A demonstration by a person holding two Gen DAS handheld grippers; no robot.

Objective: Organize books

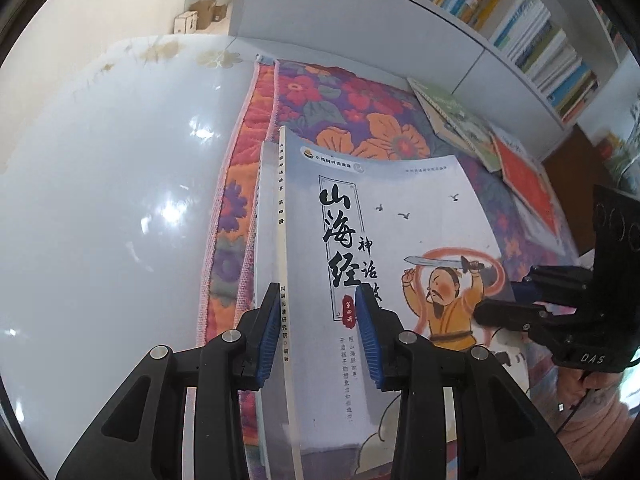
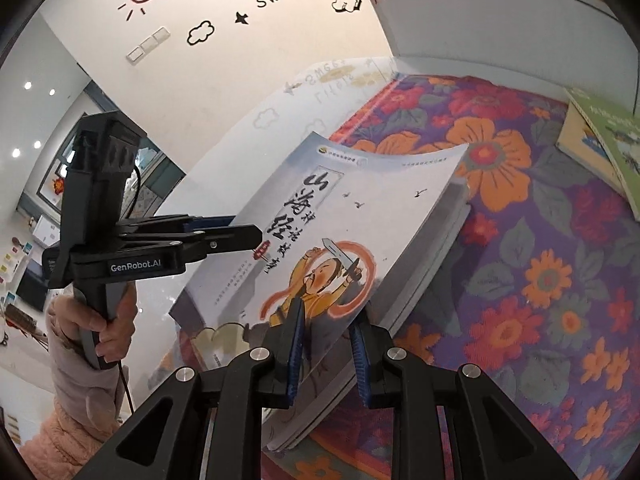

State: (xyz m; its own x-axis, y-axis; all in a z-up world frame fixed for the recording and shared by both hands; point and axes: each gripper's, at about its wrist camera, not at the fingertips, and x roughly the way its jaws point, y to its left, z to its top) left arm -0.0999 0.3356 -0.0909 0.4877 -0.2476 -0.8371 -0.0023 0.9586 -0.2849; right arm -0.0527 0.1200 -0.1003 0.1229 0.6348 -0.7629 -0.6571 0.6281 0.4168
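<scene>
A thin stack of books (image 1: pixel 400 220) is topped by a pale grey-blue cover with black Chinese lettering and a swordsman in orange. It hangs tilted above a floral mat (image 1: pixel 360 112). My left gripper (image 1: pixel 318 336) is shut on the spine side, one blue pad on the cover and the other under the stack. From the right wrist the same stack (image 2: pixel 360 220) shows the left gripper (image 2: pixel 244 232) clamped on its left edge. My right gripper (image 2: pixel 326 350) is shut on the near right edge, and its black fingers (image 1: pixel 492 312) reach onto the cover from the right.
A green book (image 1: pixel 456 120) and a red book (image 1: pixel 528 188) lie on the mat beside a white bookshelf (image 1: pixel 400 32) packed with several upright books. A glossy white surface (image 1: pixel 120 200) stretches left of the mat. A hand (image 2: pixel 108 328) in a fuzzy pink sleeve holds the left gripper's handle.
</scene>
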